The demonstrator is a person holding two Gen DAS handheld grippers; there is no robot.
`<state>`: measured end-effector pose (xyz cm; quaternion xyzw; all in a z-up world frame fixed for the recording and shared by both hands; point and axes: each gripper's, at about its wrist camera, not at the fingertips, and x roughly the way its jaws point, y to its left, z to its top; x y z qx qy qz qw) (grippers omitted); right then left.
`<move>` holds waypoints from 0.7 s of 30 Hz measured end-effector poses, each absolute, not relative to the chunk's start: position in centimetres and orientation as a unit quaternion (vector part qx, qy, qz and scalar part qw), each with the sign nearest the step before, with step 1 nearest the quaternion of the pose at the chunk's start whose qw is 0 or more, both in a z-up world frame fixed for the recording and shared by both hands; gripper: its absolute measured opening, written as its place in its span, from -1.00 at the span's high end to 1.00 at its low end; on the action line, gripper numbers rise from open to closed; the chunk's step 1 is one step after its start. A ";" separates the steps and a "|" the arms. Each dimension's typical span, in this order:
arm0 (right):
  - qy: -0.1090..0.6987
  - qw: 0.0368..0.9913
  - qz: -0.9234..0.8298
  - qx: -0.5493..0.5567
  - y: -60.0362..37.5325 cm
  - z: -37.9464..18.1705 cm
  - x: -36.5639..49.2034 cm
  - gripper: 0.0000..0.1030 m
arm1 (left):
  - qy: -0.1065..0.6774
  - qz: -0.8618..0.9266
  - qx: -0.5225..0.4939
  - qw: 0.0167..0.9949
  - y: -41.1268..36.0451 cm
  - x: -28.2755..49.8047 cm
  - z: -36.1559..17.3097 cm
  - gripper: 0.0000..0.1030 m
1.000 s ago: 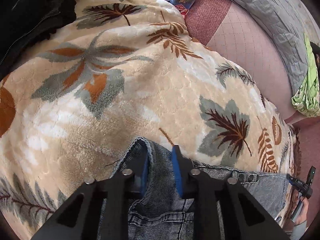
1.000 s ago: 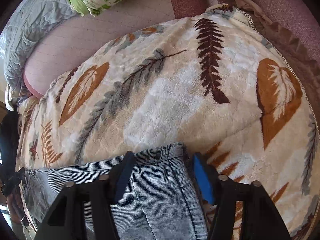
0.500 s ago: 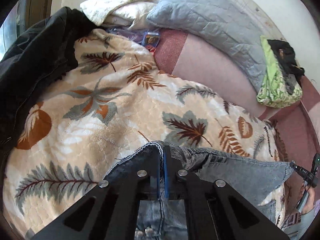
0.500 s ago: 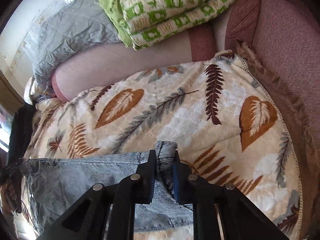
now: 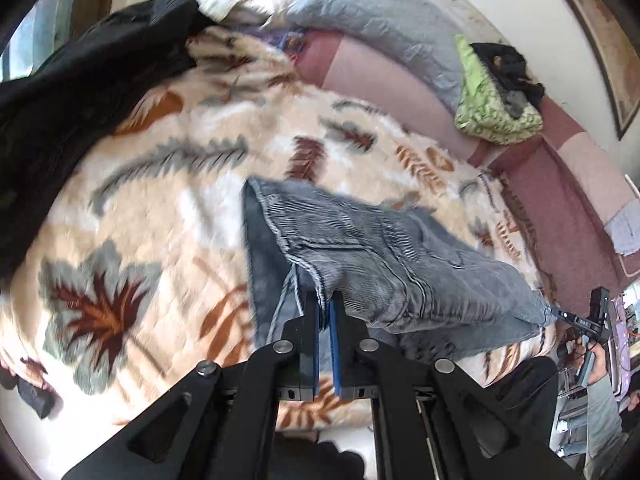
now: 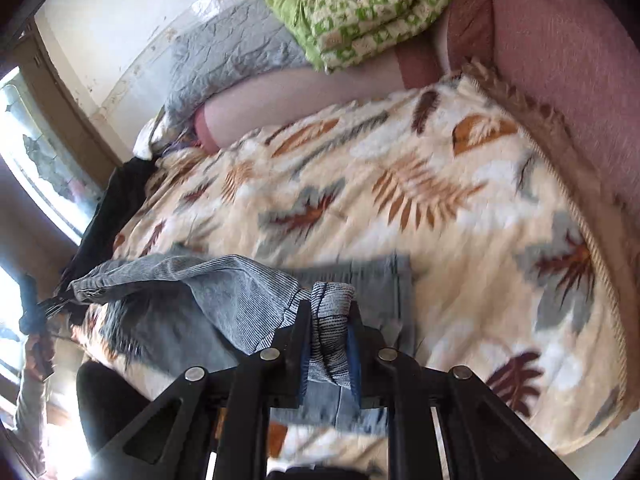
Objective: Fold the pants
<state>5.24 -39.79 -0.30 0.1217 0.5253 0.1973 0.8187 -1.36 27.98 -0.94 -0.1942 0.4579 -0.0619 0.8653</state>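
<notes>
A cream plush blanket printed with brown, orange and grey leaves covered the pink-upholstered bed, and above it hung the grey-blue ribbed denim pants, lifted by one edge and stretched between the two tools, with the rest of the cloth trailing down onto the blanket. A grey quilted pillow, a green-and-white patterned bundle and a black jacket lay around the edges, well apart from the work.

The left gripper was clamped on a thin corner of the pants, its blue pads nearly touching. The right gripper pinched a thick rolled bunch of the same edge; its jaws were opening slightly, yet the denim sat pressed between the pads.

The step in hand looked to be carrying the lifted edge over to lay one half on the other. To do it well, both hands should probably travel together at equal height, keeping the held edge taut so no sag or twist forms, then lower it square onto the matching edge before letting go. The bulkier right-hand bunch might slip if that grip loosens further.

No brand, label or legible writing showed anywhere; motion blur softened much of the cloth.
</notes>
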 end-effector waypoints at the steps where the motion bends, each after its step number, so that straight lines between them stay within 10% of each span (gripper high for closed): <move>1: 0.554 0.799 0.206 0.112 -39.4 -1.9 4.2 0.30 | 0.478 -0.046 -0.196 0.855 28.7 -1.9 -2.2 0.86; 3: 0.586 0.777 0.206 0.104 -39.3 -3.7 2.6 -0.24 | 0.498 -0.006 -0.185 0.847 29.9 -2.6 -3.2 0.86; 7: 0.539 0.802 0.183 0.178 -42.2 -1.6 2.4 -0.27 | 0.457 0.040 -0.148 0.876 30.0 -2.8 0.5 0.79; 11: 0.522 0.786 0.138 0.301 -45.0 -1.4 6.2 -0.37 | 0.421 -0.014 -0.115 0.900 25.2 -0.8 3.5 0.12; 14: 0.585 0.749 0.115 0.287 -43.0 -3.9 9.6 -0.36 | 0.425 -0.045 -0.072 0.901 20.6 1.1 2.6 0.04; 18: 0.609 0.751 0.084 0.240 -41.0 -5.1 11.1 0.58 | 0.472 -0.040 -0.046 0.879 17.3 3.5 -2.0 0.05; 21: 0.589 0.789 0.067 0.158 -39.6 -2.6 11.9 0.66 | 0.504 -0.026 -0.039 0.863 16.9 4.1 -5.4 0.04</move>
